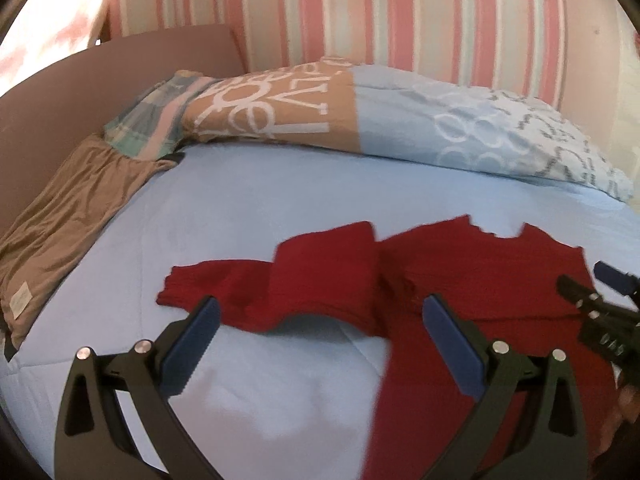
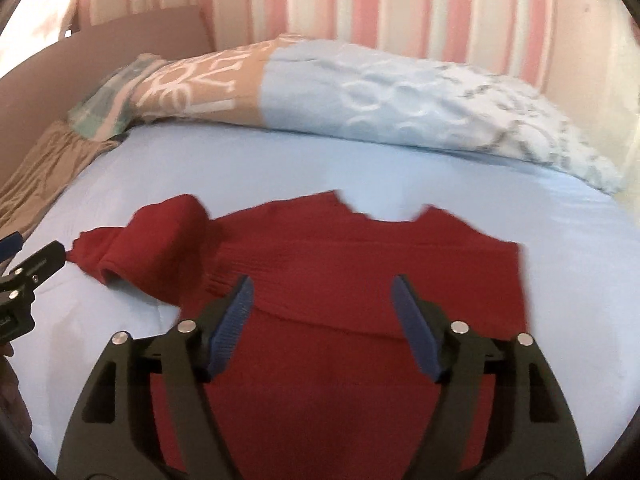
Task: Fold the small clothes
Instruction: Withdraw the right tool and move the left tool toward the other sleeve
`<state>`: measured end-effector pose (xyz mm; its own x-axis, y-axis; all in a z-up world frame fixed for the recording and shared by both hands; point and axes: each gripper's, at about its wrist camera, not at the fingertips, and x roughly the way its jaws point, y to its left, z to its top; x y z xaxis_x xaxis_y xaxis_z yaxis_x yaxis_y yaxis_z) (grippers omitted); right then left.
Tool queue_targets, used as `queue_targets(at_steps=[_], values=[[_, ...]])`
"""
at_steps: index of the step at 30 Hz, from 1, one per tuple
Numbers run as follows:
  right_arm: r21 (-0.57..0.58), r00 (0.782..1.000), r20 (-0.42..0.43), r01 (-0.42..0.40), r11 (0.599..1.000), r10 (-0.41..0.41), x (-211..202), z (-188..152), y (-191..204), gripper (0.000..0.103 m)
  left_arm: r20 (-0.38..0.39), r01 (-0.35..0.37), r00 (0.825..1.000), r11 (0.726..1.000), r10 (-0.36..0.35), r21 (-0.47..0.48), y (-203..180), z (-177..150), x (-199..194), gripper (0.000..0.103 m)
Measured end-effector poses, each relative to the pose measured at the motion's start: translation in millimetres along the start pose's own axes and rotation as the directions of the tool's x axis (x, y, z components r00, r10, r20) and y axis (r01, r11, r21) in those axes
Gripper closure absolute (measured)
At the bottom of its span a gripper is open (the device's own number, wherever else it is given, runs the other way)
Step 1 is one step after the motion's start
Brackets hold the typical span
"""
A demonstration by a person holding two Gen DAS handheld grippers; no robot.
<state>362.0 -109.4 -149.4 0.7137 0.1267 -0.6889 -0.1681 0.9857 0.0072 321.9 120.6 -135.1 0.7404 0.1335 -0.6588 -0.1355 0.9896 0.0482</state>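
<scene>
A red knit sweater lies flat on the light blue bed sheet, neck toward the pillows. Its left sleeve is folded and bunched at the sweater's left side. My left gripper is open and empty, hovering above the sleeve and the sweater's left edge. My right gripper is open and empty above the sweater's body, where a fold line crosses it. The right gripper also shows at the right edge of the left wrist view, and the left gripper shows at the left edge of the right wrist view.
A patterned pillow in tan, blue and white lies at the head of the bed. A folded tan garment and a plaid cloth sit at the left. A brown board and a striped wall stand behind.
</scene>
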Motion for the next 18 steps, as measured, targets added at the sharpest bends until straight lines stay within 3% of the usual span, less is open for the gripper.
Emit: queue_targets(at_steps=[9,18], values=[[0.03,0.998,0.032,0.057,0.998,-0.058,-97,-3,-15,0.014,-0.019,0.067,0.998,0.998,-0.067,0.007,7,-11,-54,0.002],[0.039,0.998,0.055,0.028,0.999,-0.03,-145,-15,-4,0.011,-0.041,0.051,0.998,0.998,-0.052,-0.035,56,-26,-76,0.002]])
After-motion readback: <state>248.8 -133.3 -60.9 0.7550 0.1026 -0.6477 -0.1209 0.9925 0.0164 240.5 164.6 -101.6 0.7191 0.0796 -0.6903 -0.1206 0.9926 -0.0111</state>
